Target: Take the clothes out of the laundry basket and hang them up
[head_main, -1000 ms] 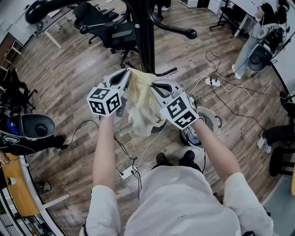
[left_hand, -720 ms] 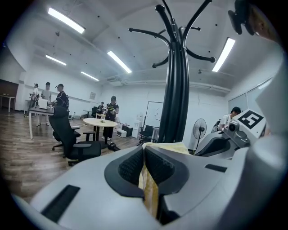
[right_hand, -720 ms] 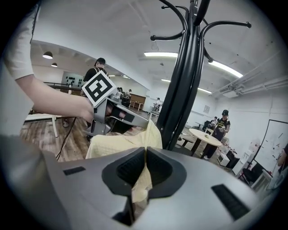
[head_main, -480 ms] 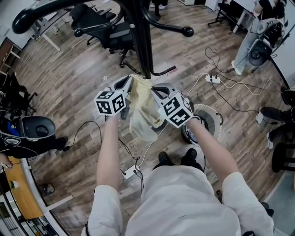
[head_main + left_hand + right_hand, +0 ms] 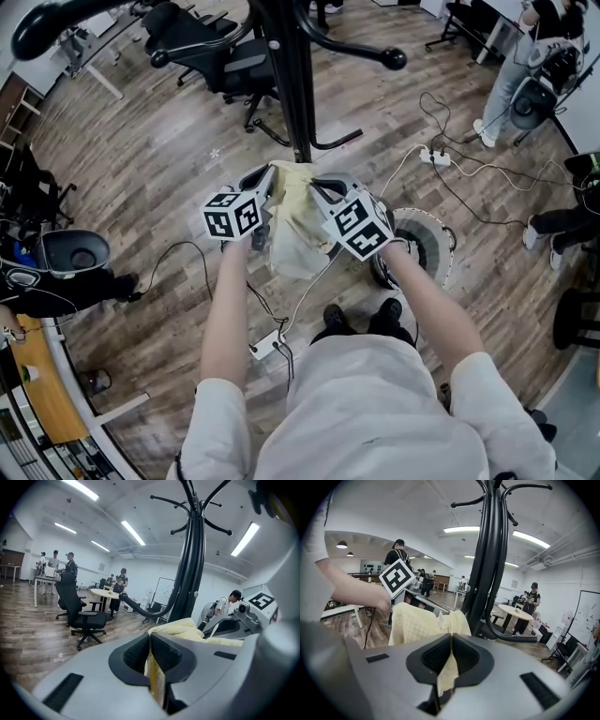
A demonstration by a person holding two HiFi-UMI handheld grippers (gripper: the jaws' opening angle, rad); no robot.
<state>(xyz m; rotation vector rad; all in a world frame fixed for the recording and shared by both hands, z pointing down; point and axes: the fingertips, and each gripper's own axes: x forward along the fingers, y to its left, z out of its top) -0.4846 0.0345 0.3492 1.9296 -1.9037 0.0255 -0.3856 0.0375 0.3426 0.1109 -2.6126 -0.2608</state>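
pale yellow waffle-weave garment (image 5: pixel 296 225), crumpled, hangs limp in the air, its top edge pinched between the left hand-held gripper (image 5: pixel 264 178) and the right hand-held gripper (image 5: pixel 321 185). round white laundry basket (image 5: pixel 446 253) sits on the floor beside the person's feet. black coat stand (image 5: pixel 300 84) is upright just beyond the garment.

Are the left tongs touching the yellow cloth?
Touching. The left gripper view shows the left tongs shut tight on a fold of the yellow cloth, pinched between them.
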